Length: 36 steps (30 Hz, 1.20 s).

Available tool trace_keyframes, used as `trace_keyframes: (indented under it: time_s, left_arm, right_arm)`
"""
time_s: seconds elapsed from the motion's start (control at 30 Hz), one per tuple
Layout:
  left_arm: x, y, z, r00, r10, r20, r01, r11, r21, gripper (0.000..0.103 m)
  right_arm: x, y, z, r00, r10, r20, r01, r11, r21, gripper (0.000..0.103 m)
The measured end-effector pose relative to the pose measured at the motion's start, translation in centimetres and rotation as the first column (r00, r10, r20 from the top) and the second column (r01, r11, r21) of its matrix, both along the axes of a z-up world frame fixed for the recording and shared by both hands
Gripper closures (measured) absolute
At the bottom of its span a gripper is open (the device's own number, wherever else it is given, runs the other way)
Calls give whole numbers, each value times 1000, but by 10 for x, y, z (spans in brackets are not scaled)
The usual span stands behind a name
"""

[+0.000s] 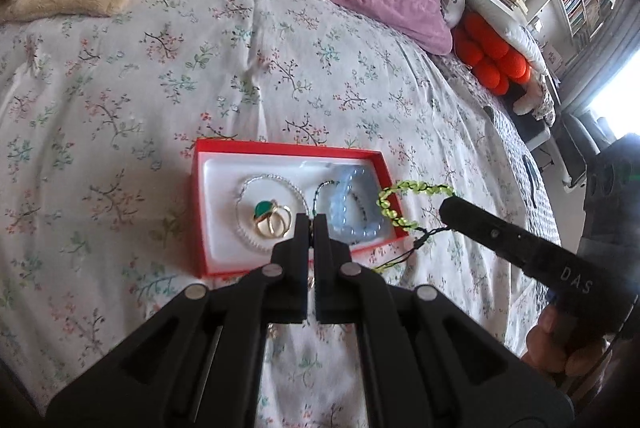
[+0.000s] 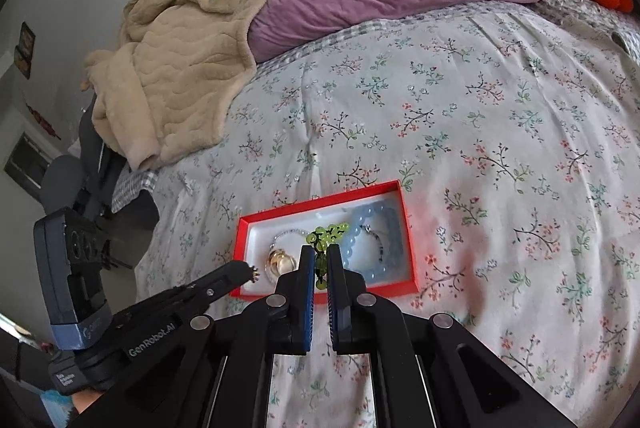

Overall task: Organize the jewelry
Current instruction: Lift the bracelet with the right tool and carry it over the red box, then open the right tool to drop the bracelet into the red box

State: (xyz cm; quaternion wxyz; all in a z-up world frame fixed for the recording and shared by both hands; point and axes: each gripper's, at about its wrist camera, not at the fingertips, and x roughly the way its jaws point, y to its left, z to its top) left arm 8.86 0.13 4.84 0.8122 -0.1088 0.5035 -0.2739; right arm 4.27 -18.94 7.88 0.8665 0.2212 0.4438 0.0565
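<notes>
Left wrist view: red jewelry box (image 1: 288, 150) is seen at centre on the floral bedspread (image 1: 120, 100), holding gold rings (image 1: 273, 220), a silver chain (image 1: 256, 188) and a blue bead bracelet (image 1: 352, 204). Left gripper (image 1: 311, 224) is nearly closed; whether anything is pinched cannot be told. Green bead bracelet (image 1: 400, 188) is draped over the box's right edge.

Right wrist view: right gripper (image 2: 319, 258) is narrowly parted around the green bead bracelet (image 2: 326, 232), at lower centre.

"GenRobot.AI", seemingly, on left hand-held gripper (image 2: 250, 274)
</notes>
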Motion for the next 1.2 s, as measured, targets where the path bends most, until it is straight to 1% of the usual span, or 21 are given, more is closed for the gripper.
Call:
trace_keyframes:
  time_s: [0.1,0.27,0.4,0.5,0.53,0.57,0.6,0.63,0.67,0.8,0.87,0.97,1.07,1.1,1.2]
  left_arm:
    - [6,-6,-7,1000,-5,-1,5,1000,-17,101]
    - [14,-18,-16,1000,-7,14,7,1000,4,101]
    - [21,-21,-23,1000,8,10,-8,1000,15,101]
    - [20,-23,-23,1000,10,20,-10,1000,11,101]
    - [19,-24,-22,1000,5,20,-5,1000,15,99]
    - [18,-25,-20,1000,1,24,-1,1000,23,92]
    - [16,-25,-18,1000,-4,31,3,1000,30,89]
    - [14,-25,-16,999,-4,36,3,999,38,80]
    - [13,-24,-13,999,0,40,-2,999,45,74]
    - [7,-14,-4,999,10,49,-13,998,64,66]
    - [3,-7,1,998,19,56,-24,996,92,54]
    - [-3,5,5,998,30,61,-39,989,146,46]
    - [-7,16,2,997,55,62,-67,976,206,42]
    - [-8,20,0,996,66,53,-77,972,224,42]
    - [-10,25,-9,995,90,32,-95,961,258,42]
  right_arm:
    - [6,1,-6,1000,-2,-8,2,1000,9,97]
    - [13,1,-11,1000,3,-2,-2,1000,14,97]
    - [17,-1,-14,1000,-1,3,1,1000,22,97]
    - [20,-2,-16,1000,-1,-1,1,1000,29,97]
    - [20,-2,-17,1000,-1,-2,1,1000,30,97]
    - [21,-1,-17,1000,0,-2,0,1000,30,97]
    - [22,-1,-17,1000,2,-2,-2,1000,29,97]
    - [23,-1,-17,1000,4,-2,-4,1000,29,97]
    - [23,0,-17,1000,5,-3,-5,1000,29,97]
    - [28,5,-16,1000,18,4,-18,999,45,97]
    - [30,10,-13,1000,29,10,-30,998,48,97]
    - [32,18,-5,997,57,44,-59,996,62,97]
    - [36,22,-4,995,69,77,-76,994,82,97]
    - [37,22,-7,995,67,72,-73,994,80,97]
    - [43,22,-25,999,52,14,-52,997,48,97]
